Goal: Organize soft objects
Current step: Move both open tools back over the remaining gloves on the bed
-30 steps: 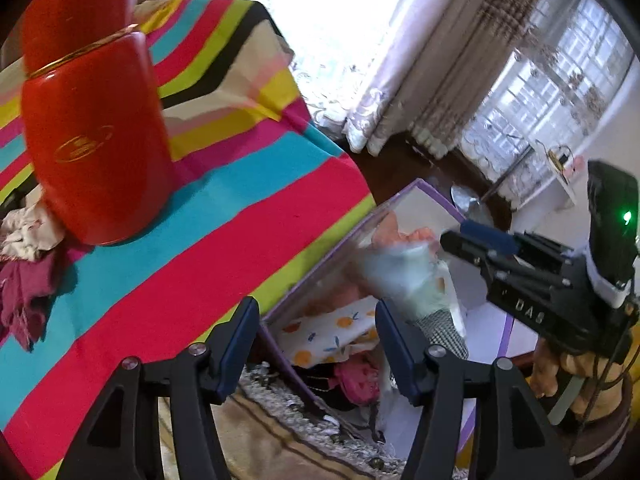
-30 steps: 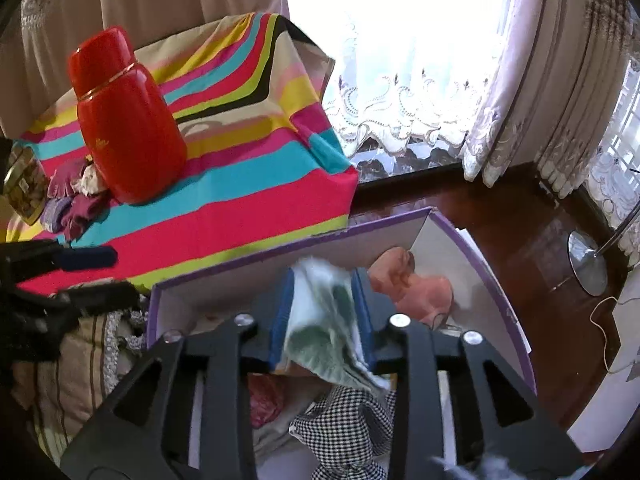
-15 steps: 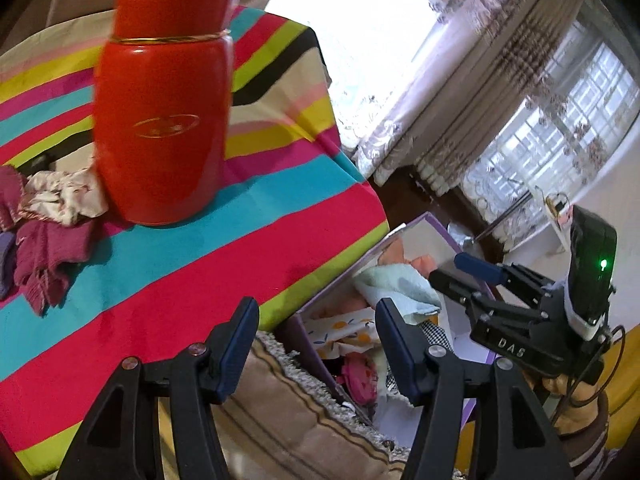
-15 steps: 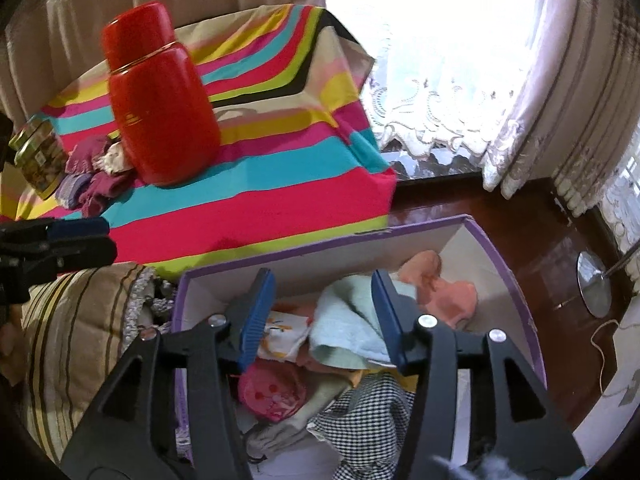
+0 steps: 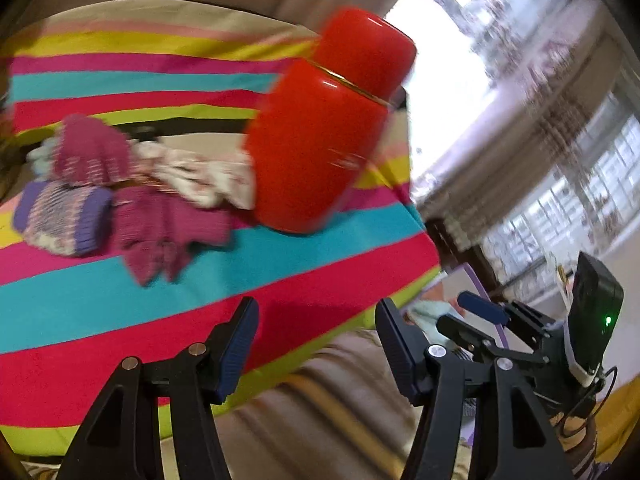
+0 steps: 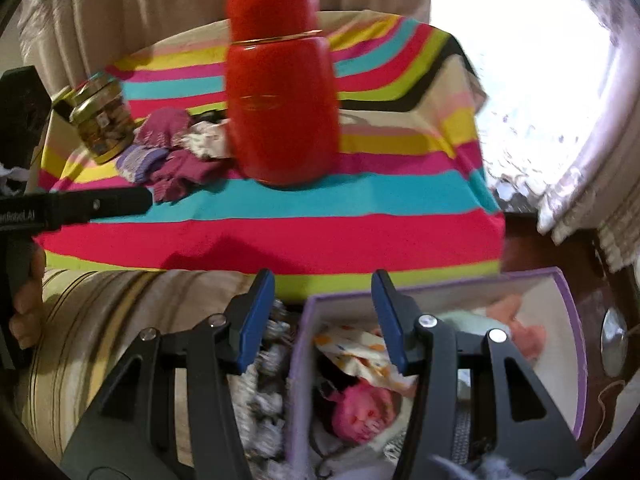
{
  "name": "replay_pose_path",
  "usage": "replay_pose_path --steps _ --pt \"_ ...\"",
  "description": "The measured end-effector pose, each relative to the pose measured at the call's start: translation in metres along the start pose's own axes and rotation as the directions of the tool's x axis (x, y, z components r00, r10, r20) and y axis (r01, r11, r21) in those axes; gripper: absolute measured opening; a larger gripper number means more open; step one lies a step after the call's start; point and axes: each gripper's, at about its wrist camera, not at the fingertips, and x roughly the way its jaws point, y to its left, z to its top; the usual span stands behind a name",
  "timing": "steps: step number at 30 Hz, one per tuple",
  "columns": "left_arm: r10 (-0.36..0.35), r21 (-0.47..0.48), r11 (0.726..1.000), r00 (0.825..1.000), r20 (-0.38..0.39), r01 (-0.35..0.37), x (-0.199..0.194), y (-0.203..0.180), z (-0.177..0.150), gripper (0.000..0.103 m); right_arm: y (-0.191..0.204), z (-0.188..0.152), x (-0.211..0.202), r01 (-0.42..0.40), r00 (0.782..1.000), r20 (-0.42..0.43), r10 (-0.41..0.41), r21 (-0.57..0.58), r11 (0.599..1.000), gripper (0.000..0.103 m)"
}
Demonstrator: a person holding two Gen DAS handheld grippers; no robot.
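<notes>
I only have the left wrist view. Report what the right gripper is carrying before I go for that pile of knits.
Observer: Nothing. The right gripper is open, with no cloth between its pads, and it hangs over the near edge of the purple box.
Operator: List what lies in that box.
Observer: A cloth with orange spots, a pink item nearer the camera, and something peach by the far wall.
Operator: Flag anything hard beside the knits.
Observer: Apart from the red canister that you can see, a glass jar with a gold lid stands at the left end of the pile. I cannot tell whether it touches the pile.
</notes>
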Motion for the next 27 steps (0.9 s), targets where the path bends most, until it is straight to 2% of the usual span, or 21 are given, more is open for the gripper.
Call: replay_pose_path --steps 7,14,27 --pt "0.049 -0.148 0.988 0.997 0.058 -0.040 -0.024 0.065 0.003 0.061 0.044 0.016 0.013 -0.048 0.999 -0.006 0.048 -0.094 0.994 0.054" --pt "0.091 -0.252 0.966 0.991 0.099 -0.063 -0.039 0.111 0.008 0.061 0.075 0.039 0.030 -0.071 0.997 -0.010 0.071 -0.145 0.987 0.054" --pt "0.140 -0.352 0.932 0.981 0.134 -0.084 -0.045 0.151 0.006 0.061 0.132 0.089 0.069 -0.121 0.992 -0.009 0.123 -0.232 0.965 0.054"
